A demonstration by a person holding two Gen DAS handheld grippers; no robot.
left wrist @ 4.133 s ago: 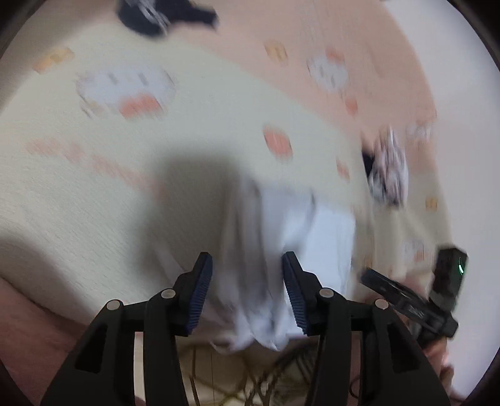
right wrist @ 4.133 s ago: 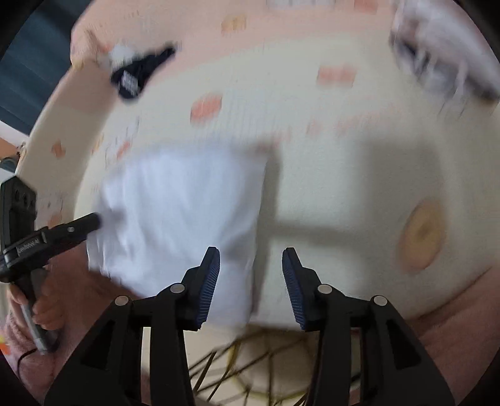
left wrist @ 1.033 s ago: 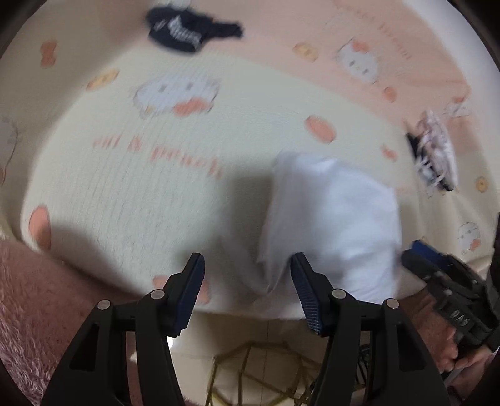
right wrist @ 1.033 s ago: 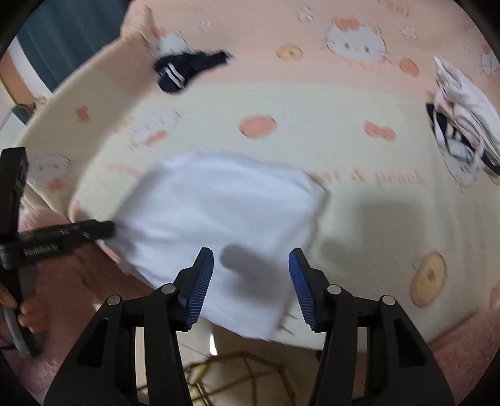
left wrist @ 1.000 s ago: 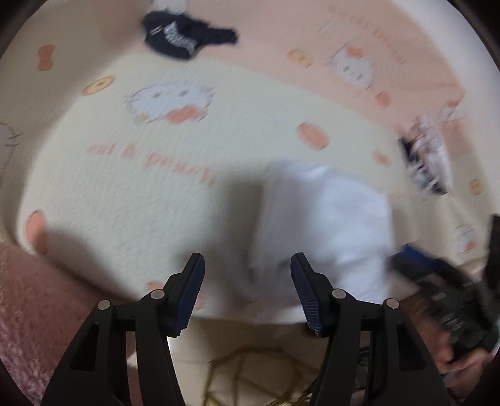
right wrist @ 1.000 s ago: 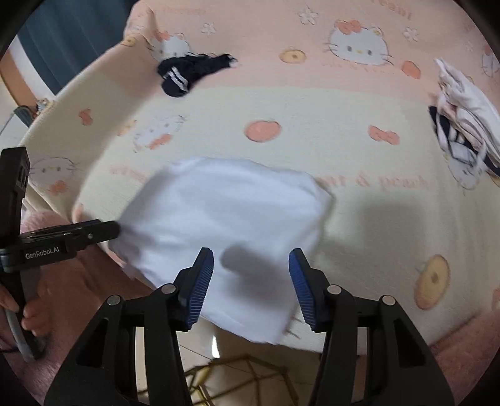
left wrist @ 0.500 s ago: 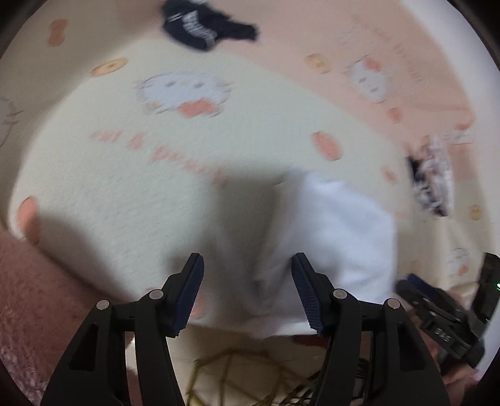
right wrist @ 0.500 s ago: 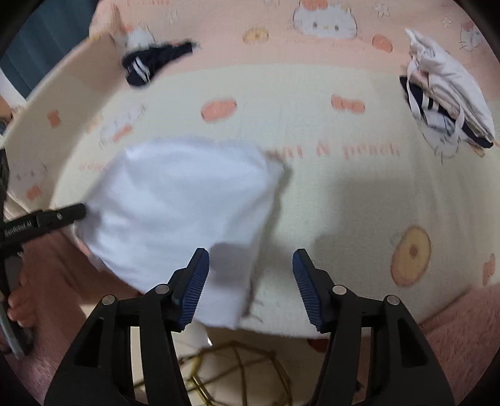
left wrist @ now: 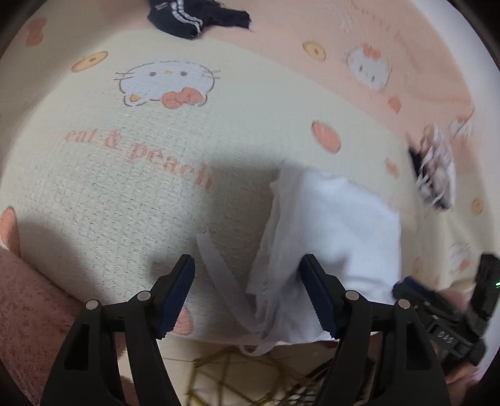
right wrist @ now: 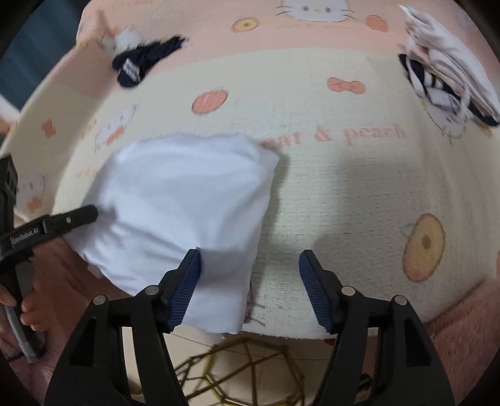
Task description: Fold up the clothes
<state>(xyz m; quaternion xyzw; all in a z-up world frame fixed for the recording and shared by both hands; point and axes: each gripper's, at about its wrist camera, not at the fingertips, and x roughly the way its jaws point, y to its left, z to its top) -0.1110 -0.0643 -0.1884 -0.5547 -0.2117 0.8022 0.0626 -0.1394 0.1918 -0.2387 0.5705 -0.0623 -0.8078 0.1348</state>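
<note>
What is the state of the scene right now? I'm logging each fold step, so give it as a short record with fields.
surface: cream and pink cartoon-print blanket
garment in work: white garment, folded, near the blanket's front edge
left gripper: jaws opening, loose white cloth between them, not pinched
right gripper: jaws opening, astride the garment's edge
other clothes: dark striped garment at the far side; striped pile far right

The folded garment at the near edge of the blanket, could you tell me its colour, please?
Plain white, no print; the folded garment shows best in the right wrist view.

One white garment (right wrist: 187, 200), one dark garment (right wrist: 140, 61), one clothes pile (right wrist: 447, 62), one blanket (right wrist: 359, 193)
</note>
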